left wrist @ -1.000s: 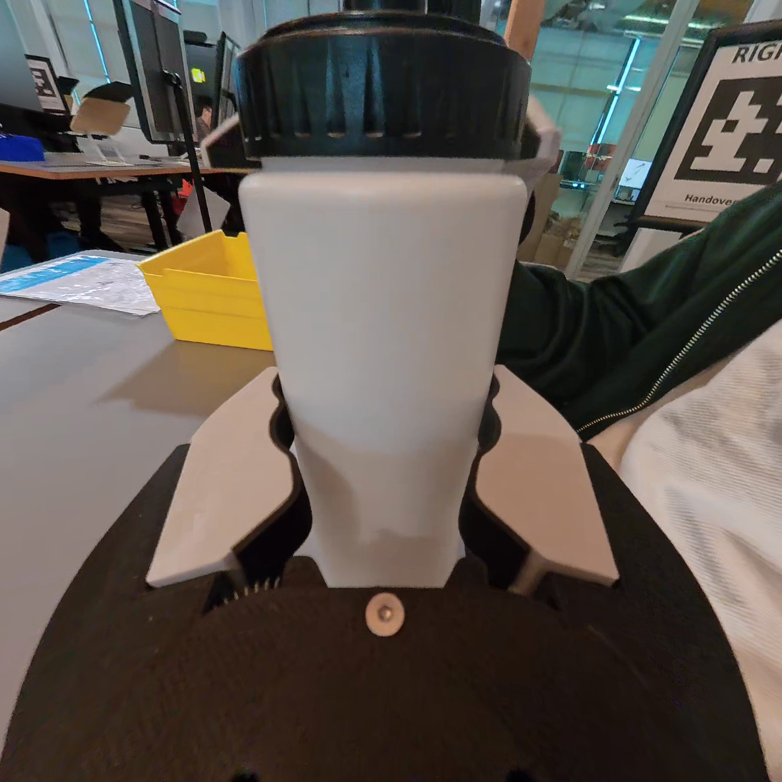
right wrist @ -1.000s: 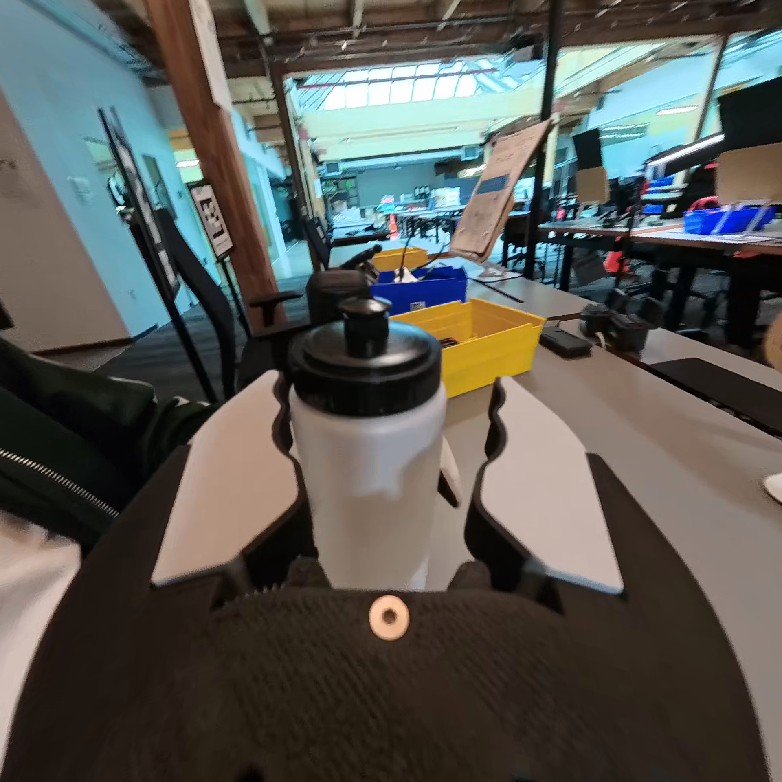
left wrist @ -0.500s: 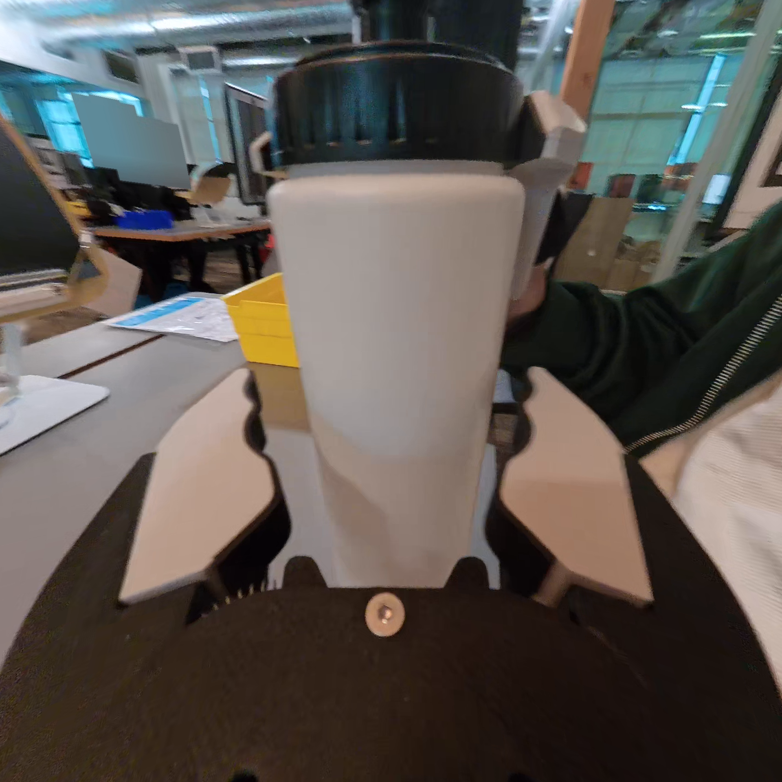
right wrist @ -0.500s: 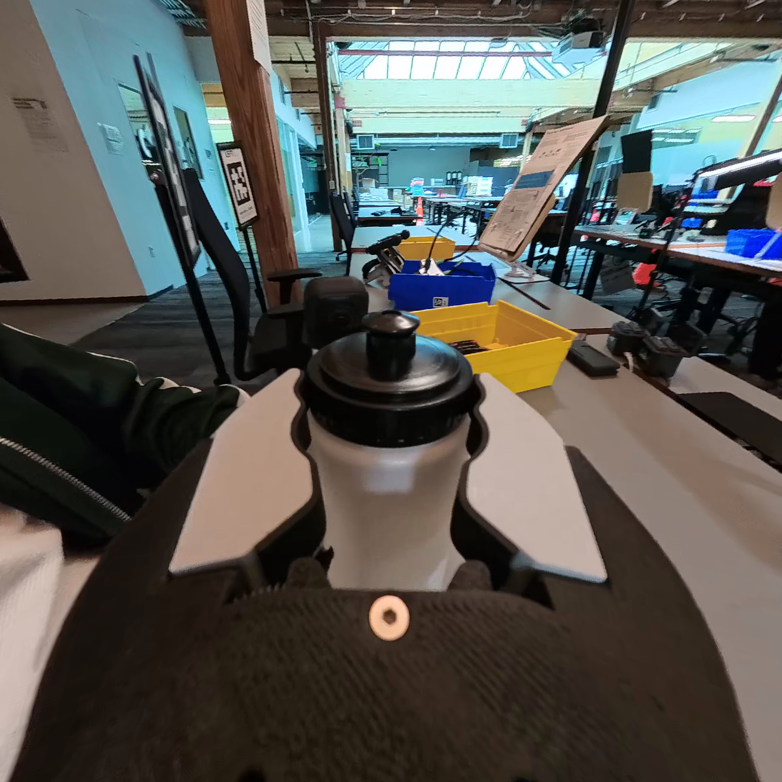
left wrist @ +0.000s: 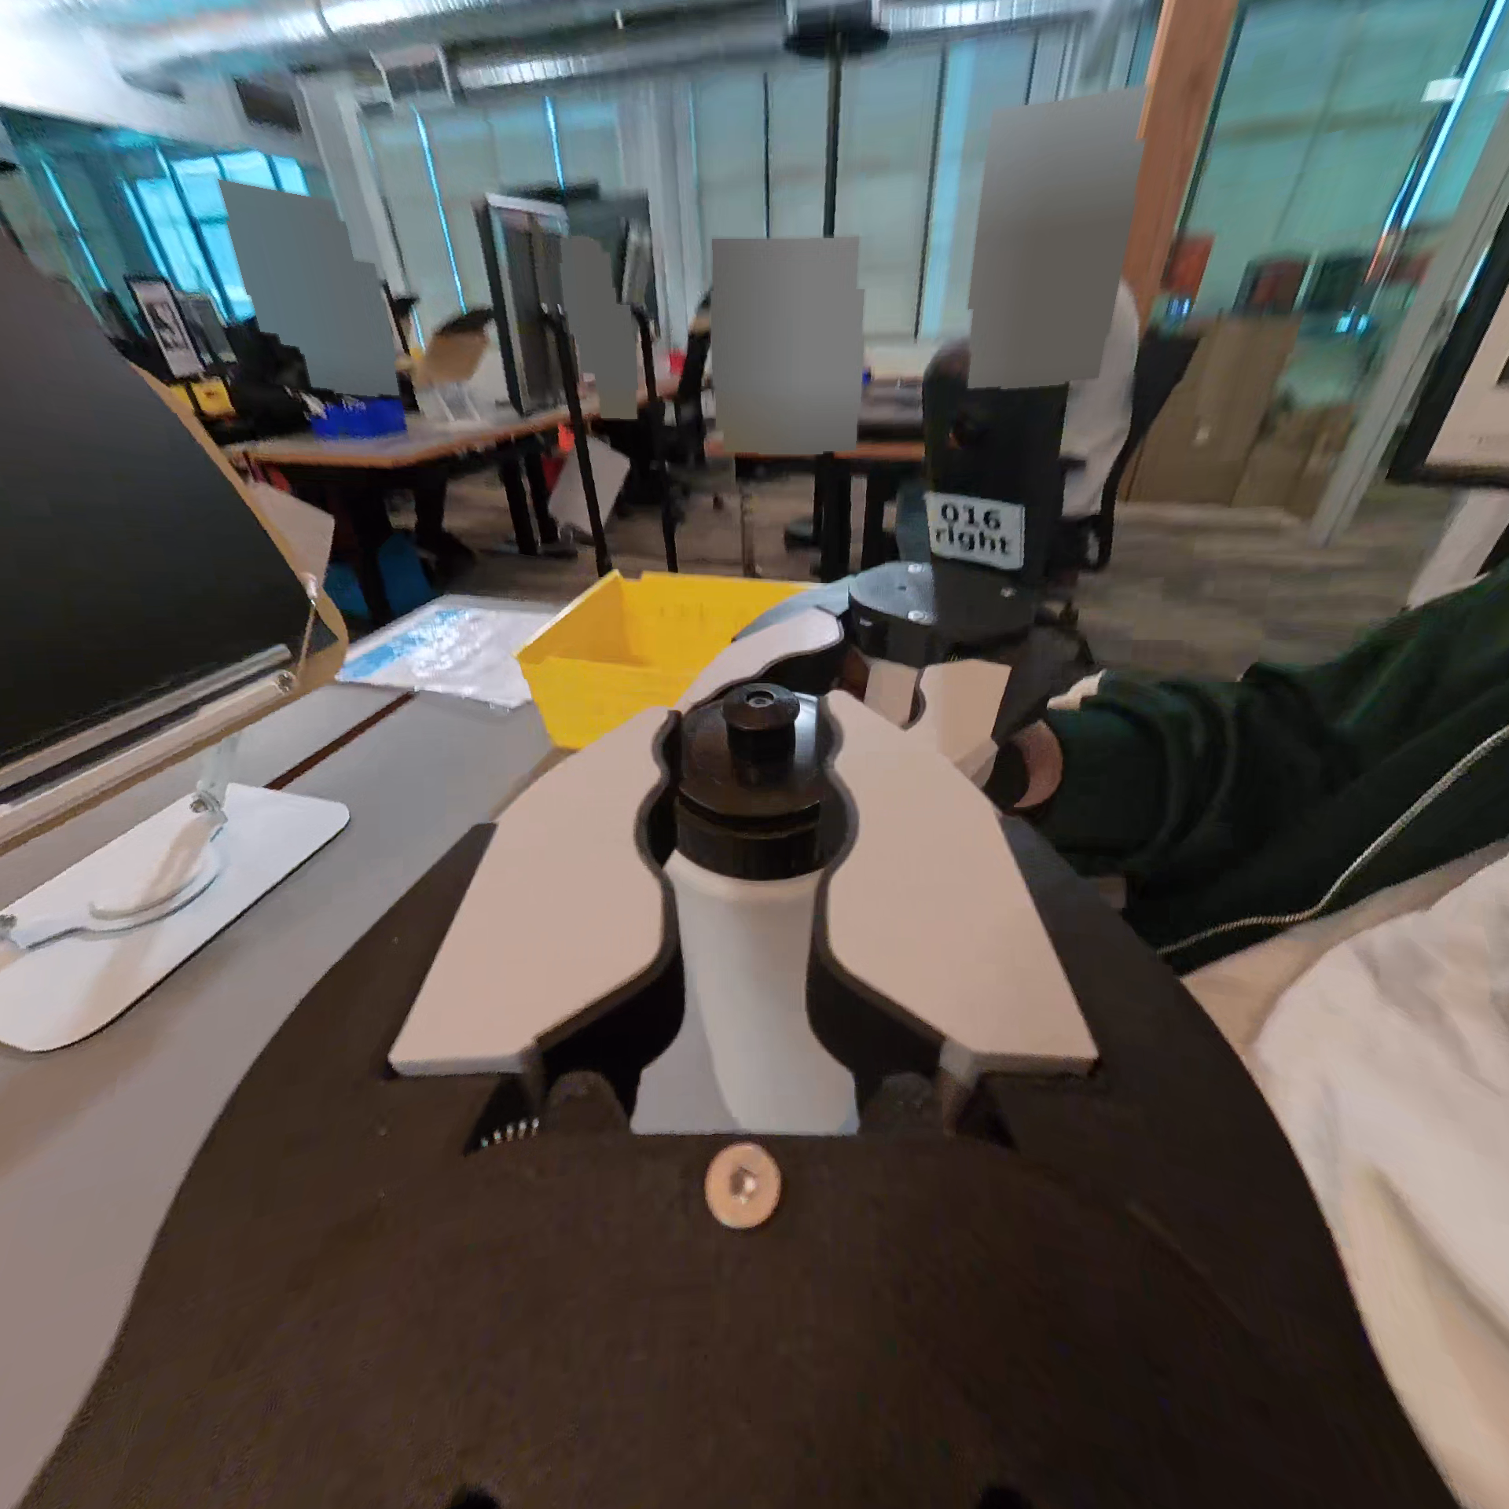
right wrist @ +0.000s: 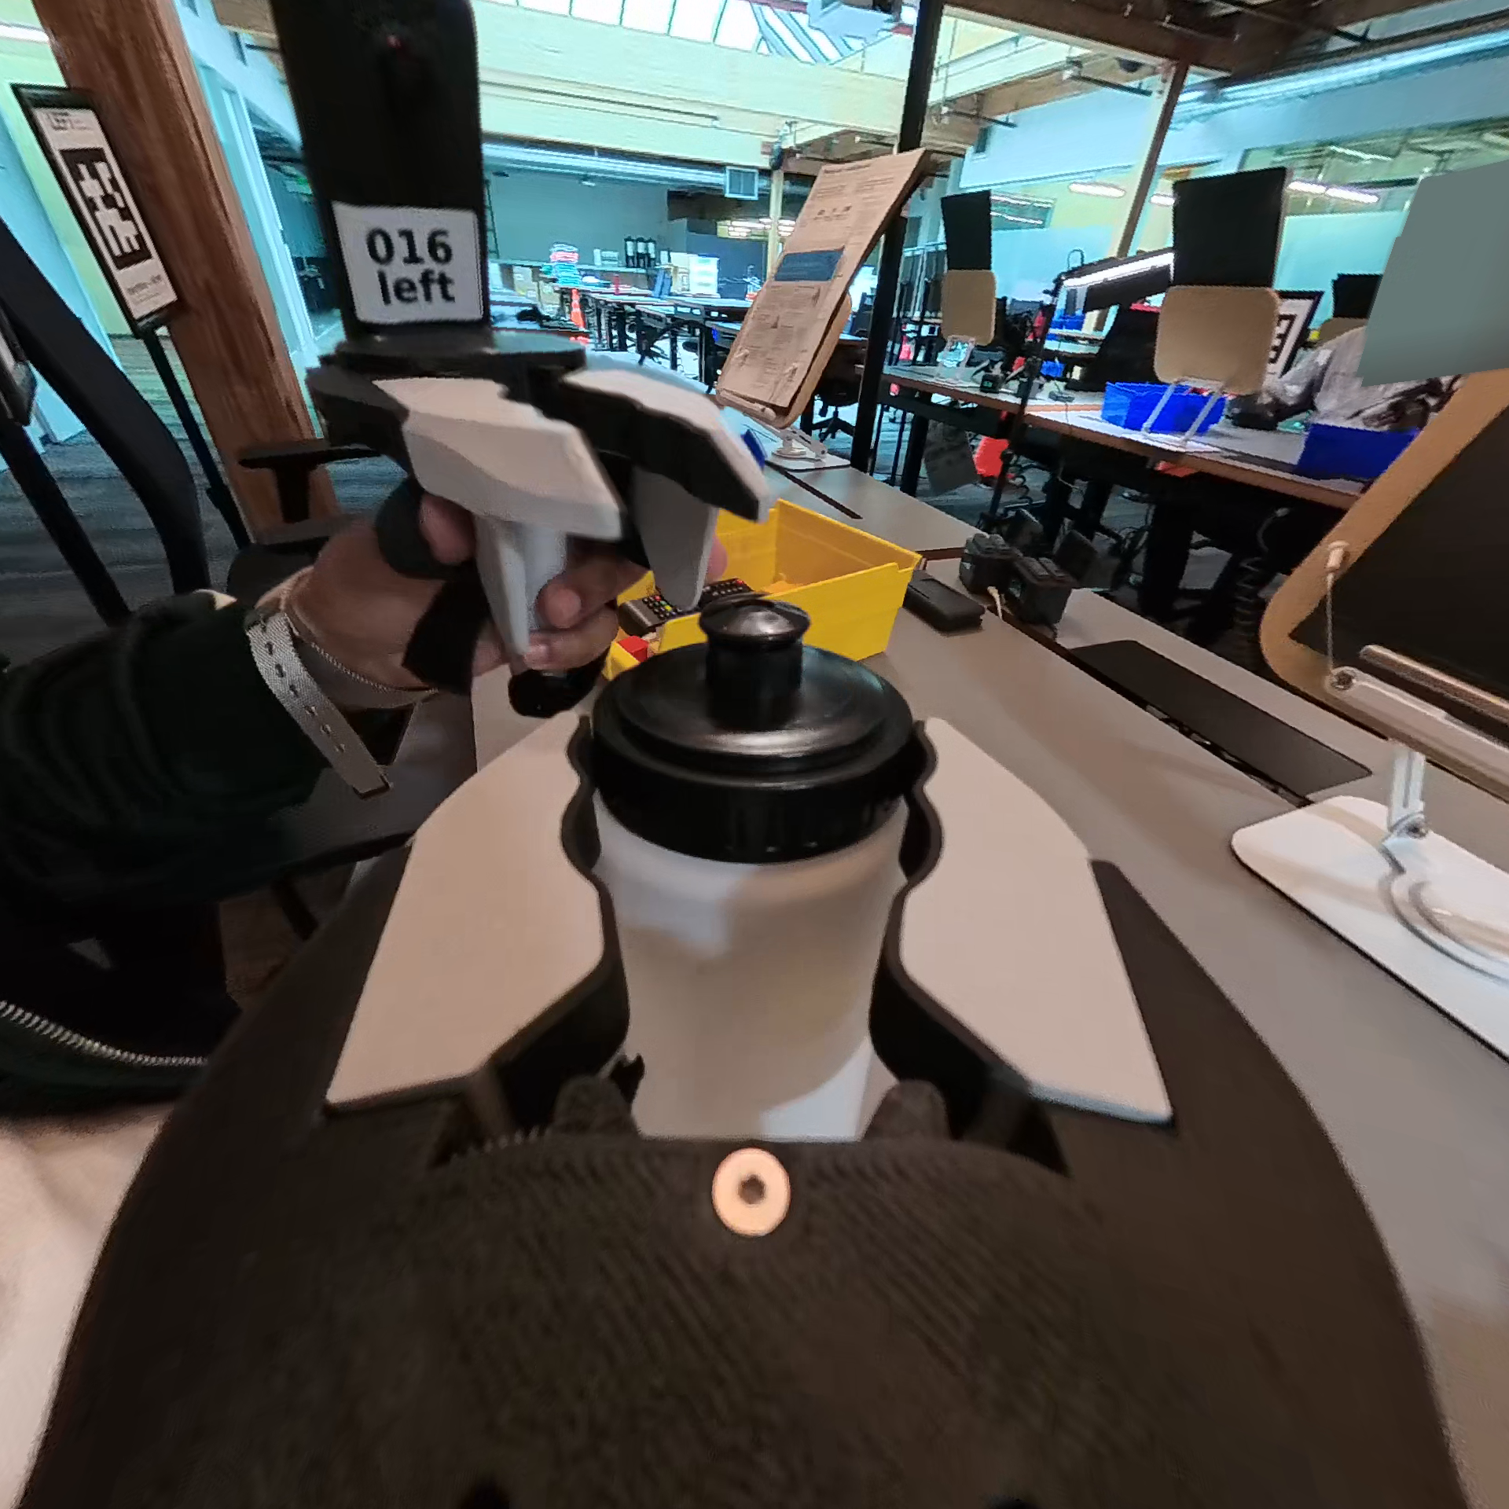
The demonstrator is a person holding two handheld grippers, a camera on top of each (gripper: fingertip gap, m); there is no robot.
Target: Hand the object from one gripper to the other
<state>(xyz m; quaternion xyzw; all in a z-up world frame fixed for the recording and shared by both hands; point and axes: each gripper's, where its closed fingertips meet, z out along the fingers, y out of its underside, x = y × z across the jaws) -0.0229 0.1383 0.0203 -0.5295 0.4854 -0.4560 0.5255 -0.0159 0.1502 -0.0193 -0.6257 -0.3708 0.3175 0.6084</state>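
A white bottle (right wrist: 751,939) with a black cap stands upright between my right gripper's (right wrist: 751,735) fingers, which are shut on it just below the cap. My left gripper (right wrist: 645,539) hangs above and to the left of the cap, apart from the bottle. In the left wrist view the left gripper (left wrist: 747,710) has its jaws drawn nearly together on nothing. The bottle (left wrist: 739,939) shows below through the narrow gap between them. The right gripper (left wrist: 882,678) shows behind, partly hidden by my left fingers.
A yellow bin (right wrist: 841,588) sits on the grey table (right wrist: 1102,776) behind the bottle; it also shows in the left wrist view (left wrist: 604,686). A dark screen on a white stand (left wrist: 163,882) is at the left. A green sleeve (left wrist: 1266,776) is at the right. My right fingertips sit around 5 cm from my left ones.
The right gripper closed on the bottle below its cap. The left gripper opened, let go, rose above the bottle and drew its jaws nearly together.
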